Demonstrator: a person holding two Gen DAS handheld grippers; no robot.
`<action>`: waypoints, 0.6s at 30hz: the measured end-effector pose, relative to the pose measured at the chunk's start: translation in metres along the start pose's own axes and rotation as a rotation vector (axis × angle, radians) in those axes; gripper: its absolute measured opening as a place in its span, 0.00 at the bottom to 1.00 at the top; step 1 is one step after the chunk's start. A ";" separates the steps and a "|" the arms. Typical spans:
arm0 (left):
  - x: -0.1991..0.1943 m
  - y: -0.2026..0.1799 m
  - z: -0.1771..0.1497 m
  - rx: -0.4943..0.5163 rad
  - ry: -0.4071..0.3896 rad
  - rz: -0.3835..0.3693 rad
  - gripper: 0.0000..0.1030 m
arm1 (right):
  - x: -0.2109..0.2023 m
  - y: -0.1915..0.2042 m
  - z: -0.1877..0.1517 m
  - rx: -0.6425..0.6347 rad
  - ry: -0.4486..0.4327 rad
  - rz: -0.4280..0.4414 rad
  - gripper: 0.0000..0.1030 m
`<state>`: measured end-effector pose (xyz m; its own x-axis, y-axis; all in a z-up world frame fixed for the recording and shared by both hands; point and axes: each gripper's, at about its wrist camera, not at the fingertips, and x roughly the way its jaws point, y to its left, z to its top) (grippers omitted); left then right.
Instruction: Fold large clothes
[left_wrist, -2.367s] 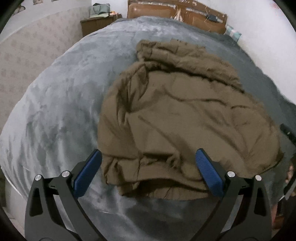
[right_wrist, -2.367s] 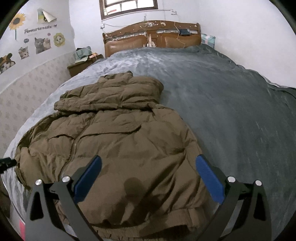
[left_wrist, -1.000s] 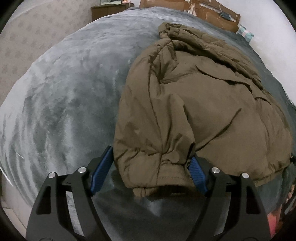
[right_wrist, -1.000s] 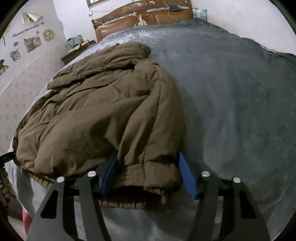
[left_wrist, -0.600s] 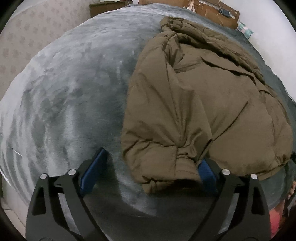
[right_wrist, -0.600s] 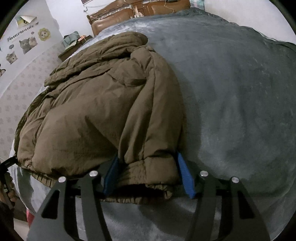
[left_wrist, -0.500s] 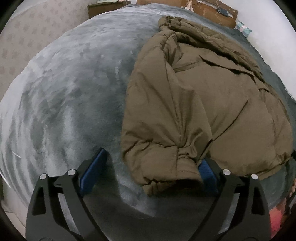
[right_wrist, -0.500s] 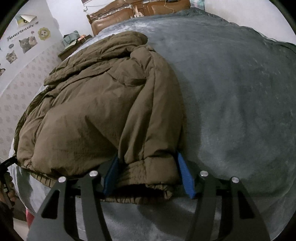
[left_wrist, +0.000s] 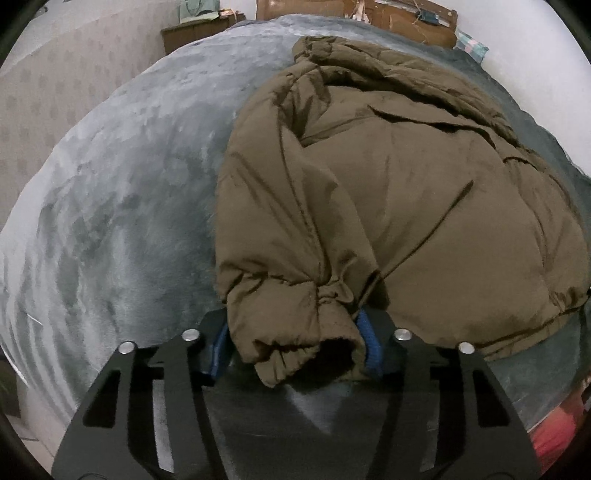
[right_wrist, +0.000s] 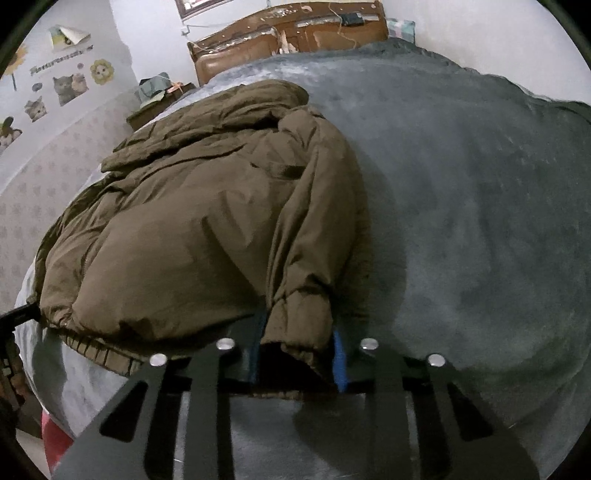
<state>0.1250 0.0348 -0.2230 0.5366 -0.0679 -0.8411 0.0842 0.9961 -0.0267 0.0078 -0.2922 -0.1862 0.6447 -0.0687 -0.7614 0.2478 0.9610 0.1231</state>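
On the bed (left_wrist: 110, 221), each tool, left (left_wrist: 295, 343) and right (right_wrist: 297, 354), apparently clamps a near cuff of the brown jacket (left_wrist: 406, 192).

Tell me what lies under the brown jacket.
The brown jacket lies on a grey blanket covering the bed. Whatever sits directly beneath its bulk is hidden. Each gripper clamps a sleeve cuff.

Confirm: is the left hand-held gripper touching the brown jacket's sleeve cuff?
Touching. In the left wrist view the left hand-held gripper has both blue pads pressed against the sleeve cuff of the brown jacket, with no gap on either side.
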 end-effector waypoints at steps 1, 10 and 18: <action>-0.001 -0.001 0.000 0.005 -0.004 0.002 0.48 | -0.001 0.001 0.000 -0.004 -0.004 0.003 0.25; -0.004 -0.013 0.009 0.037 -0.015 0.021 0.32 | -0.009 0.002 0.003 -0.013 -0.031 0.025 0.19; -0.017 -0.013 0.020 0.004 -0.043 -0.015 0.23 | -0.020 0.008 0.020 -0.016 -0.074 0.057 0.18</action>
<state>0.1319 0.0215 -0.1972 0.5707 -0.0855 -0.8167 0.0962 0.9947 -0.0370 0.0116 -0.2884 -0.1574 0.7094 -0.0326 -0.7041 0.1981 0.9679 0.1547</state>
